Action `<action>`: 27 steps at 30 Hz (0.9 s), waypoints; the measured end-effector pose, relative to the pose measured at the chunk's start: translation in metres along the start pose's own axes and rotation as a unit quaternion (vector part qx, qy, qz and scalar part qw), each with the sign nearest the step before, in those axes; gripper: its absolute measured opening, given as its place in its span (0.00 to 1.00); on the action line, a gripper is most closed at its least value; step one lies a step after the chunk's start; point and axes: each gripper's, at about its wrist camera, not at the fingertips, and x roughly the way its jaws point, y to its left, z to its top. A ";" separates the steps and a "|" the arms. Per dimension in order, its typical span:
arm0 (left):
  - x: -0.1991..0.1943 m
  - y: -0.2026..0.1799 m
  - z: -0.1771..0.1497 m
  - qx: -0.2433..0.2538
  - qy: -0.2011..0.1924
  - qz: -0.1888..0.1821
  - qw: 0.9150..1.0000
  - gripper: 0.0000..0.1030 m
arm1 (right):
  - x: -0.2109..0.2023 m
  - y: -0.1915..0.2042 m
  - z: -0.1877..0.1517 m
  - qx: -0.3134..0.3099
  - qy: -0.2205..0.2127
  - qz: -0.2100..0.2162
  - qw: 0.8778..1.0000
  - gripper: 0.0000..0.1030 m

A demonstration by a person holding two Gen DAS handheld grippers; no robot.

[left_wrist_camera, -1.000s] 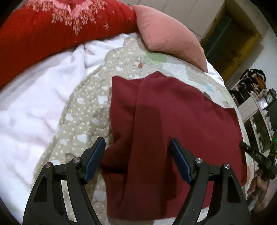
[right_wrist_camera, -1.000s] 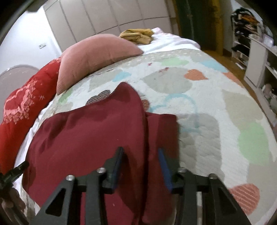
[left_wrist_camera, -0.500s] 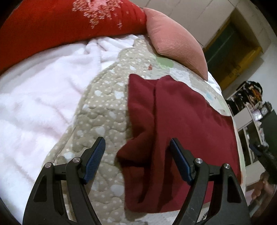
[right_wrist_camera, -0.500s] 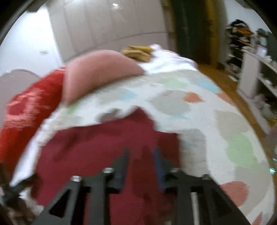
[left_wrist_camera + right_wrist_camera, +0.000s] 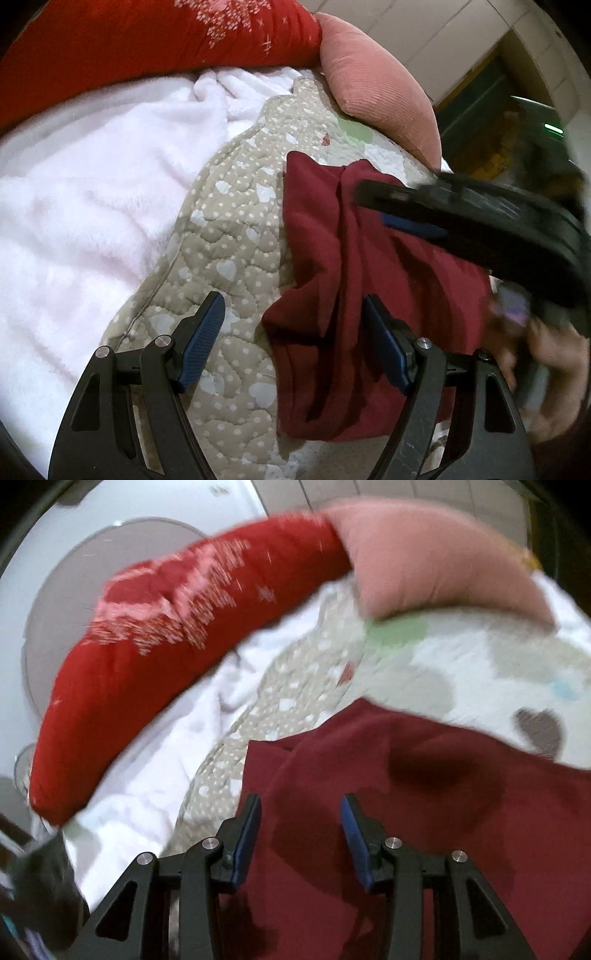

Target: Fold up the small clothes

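Observation:
A dark red garment [image 5: 369, 280] lies partly folded on the quilt, its left edge rumpled into ridges. My left gripper [image 5: 295, 332] hovers open over that left edge, with quilt under the left finger and cloth under the right one. Nothing is pinched. My right gripper [image 5: 301, 823] stands partly open above the garment [image 5: 424, 812] near its upper left corner, with nothing between the pads. In the left wrist view the right gripper [image 5: 402, 218] reaches in blurred from the right over the cloth, with a hand [image 5: 546, 362] behind it.
The heart-patterned quilt [image 5: 236, 258] covers the bed. A white fleece blanket [image 5: 92, 206] lies to the left. A long red cushion [image 5: 155, 635] and a pink pillow [image 5: 424, 561] lie along the far side. A dark blurred shape [image 5: 44, 893] sits at the lower left.
The right gripper opened off the garment's fold and swept quickly left across the cloth, entering the left wrist view. The left gripper drifted slightly left and stayed open.

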 end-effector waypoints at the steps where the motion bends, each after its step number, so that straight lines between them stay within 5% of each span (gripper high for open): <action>1: -0.001 0.002 0.000 -0.003 0.001 -0.005 1.000 0.75 | 0.014 -0.001 0.005 0.015 0.017 0.004 1.000 0.43; 6: -0.003 0.008 0.002 -0.020 0.006 -0.024 1.000 0.75 | 0.032 0.026 0.016 -0.004 0.046 -0.016 0.999 0.67; 16: -0.001 0.003 0.001 -0.004 0.008 -0.011 1.000 0.75 | 0.061 0.058 0.017 -0.101 0.093 -0.122 0.983 0.70; 17: 0.000 0.001 0.001 0.006 0.008 -0.004 1.000 0.75 | 0.059 0.058 0.014 -0.110 0.087 -0.123 0.982 0.67; 19: -0.001 -0.004 -0.001 0.016 0.001 0.002 1.000 0.75 | 0.053 0.054 0.013 -0.113 0.072 -0.126 0.983 0.42; 21: -0.001 -0.003 0.000 0.010 -0.001 -0.012 1.000 0.75 | 0.038 0.038 0.016 -0.086 0.056 -0.082 0.991 0.25; 24: 0.005 -0.004 0.002 0.003 0.009 -0.038 0.999 0.76 | 0.014 0.008 0.018 -0.024 0.035 -0.012 0.999 0.18; 27: 0.010 -0.011 0.001 0.012 0.011 -0.054 0.998 0.76 | 0.003 -0.002 0.016 -0.007 0.021 0.011 1.000 0.17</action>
